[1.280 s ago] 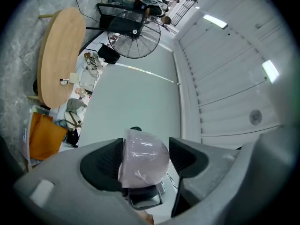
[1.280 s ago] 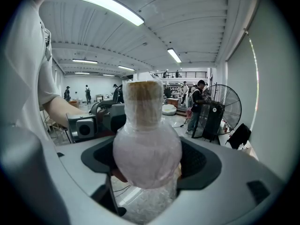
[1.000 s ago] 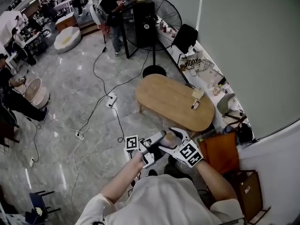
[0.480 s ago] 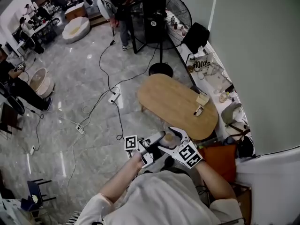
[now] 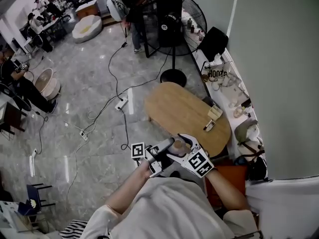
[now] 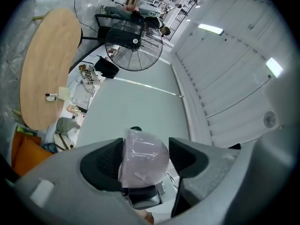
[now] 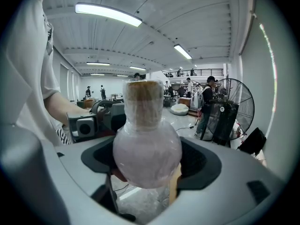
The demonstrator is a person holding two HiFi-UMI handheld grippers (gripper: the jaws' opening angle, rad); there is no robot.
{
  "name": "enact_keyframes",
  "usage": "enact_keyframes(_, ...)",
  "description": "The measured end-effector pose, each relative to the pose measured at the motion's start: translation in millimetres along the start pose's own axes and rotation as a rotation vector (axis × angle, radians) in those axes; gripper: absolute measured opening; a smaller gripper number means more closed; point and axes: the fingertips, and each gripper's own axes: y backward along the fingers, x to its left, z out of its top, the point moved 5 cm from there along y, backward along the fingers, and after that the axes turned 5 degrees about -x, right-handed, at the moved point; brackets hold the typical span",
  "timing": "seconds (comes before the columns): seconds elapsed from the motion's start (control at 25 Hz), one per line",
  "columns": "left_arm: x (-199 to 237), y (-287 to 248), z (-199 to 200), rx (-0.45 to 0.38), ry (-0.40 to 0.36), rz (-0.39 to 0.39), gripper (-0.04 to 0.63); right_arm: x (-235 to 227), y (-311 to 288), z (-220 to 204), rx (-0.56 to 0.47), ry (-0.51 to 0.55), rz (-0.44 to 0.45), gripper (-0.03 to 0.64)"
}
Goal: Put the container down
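Note:
The container [image 5: 180, 146] is a gourd-shaped bottle wrapped in clear film with a tan top. I hold it in front of my chest, above the floor at the near end of the oval wooden table [image 5: 182, 108]. My left gripper [image 5: 167, 148] comes in from the left. Its jaws are shut on the wrapped end [image 6: 143, 158]. My right gripper [image 5: 183, 150] is shut on the round body [image 7: 146, 156], with the neck [image 7: 143, 102] rising above its jaws. The bottle's lower part is hidden by the grippers.
A small box [image 5: 215, 112] and a dark object [image 5: 208, 126] lie near the table's right edge. A large standing fan [image 5: 175, 19] is beyond the table. Cables and power strips [image 5: 119, 104] run over the marble floor. Clutter lines the wall at right, with an orange bag [image 5: 223, 180] near me.
The head view has shifted, so the table sits a little farther right and nearer to me. Both grippers keep the same hold on the container in front of my chest.

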Motion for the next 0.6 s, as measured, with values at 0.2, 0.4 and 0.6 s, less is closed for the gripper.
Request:
enact_keyframes(0.2,11.3,-25.8,8.2,-0.008,0.004,0.014,0.298,-29.0,5.5,-5.9,0.003,-0.010,0.015,0.393)
enact_keyframes(0.4,16.2,-48.6,27.7,-0.003,0.002,0.020,0.298,-58.6,-0.4,-5.6,-0.005,-0.019,0.008,0.393)
enact_keyframes(0.6,19.7,-61.2,63.3,0.016,0.016,0.023,0.298,-85.6,-24.2,-1.8,0.000,-0.036,-0.010,0.393)
